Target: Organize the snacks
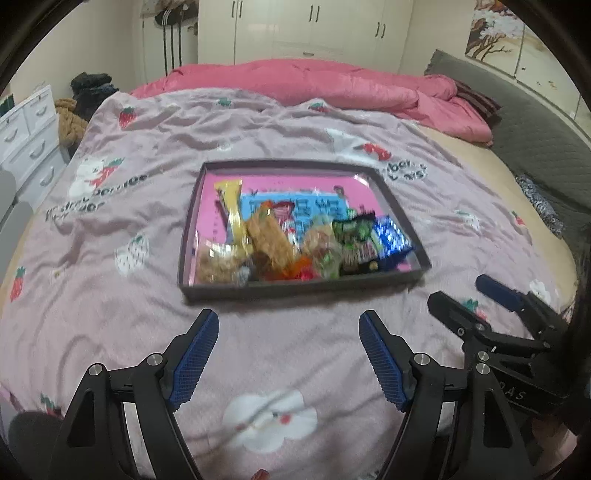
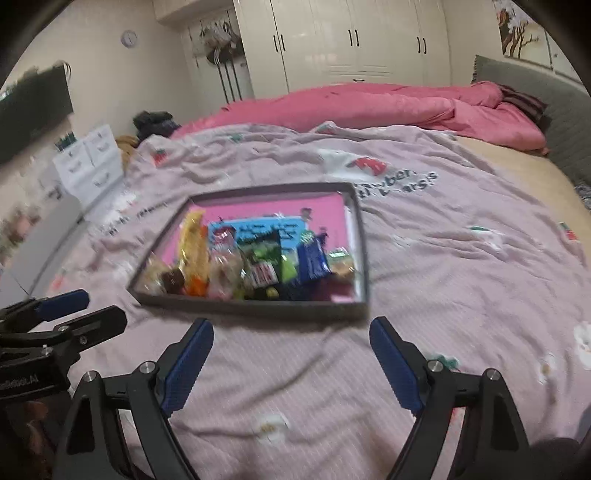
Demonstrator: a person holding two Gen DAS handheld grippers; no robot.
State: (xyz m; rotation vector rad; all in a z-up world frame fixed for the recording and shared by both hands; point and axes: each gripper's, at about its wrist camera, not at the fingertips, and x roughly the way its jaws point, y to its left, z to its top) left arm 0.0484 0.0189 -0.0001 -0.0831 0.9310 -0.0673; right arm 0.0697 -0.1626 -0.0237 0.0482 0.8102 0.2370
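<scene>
- Both sets of jaws stand spread with nothing between them — the left gripper (image 1: 286,325) and the right gripper (image 2: 291,332) hang over bare cover, short of the tray.
- All visible wrapped snacks (image 1: 295,240) lie inside the shallow dark-rimmed, pink-bottomed tray (image 1: 295,290), crowded against its near wall; none shows on the cover, so the gathering looks done — perhaps only tidying remains.
- Supporting the tray is a wrinkled lilac strawberry-print bed cover (image 1: 147,314); beyond it a rumpled pink quilt (image 1: 314,81), cream wardrobe doors (image 1: 314,26) and a white drawer unit (image 1: 29,136).
</scene>
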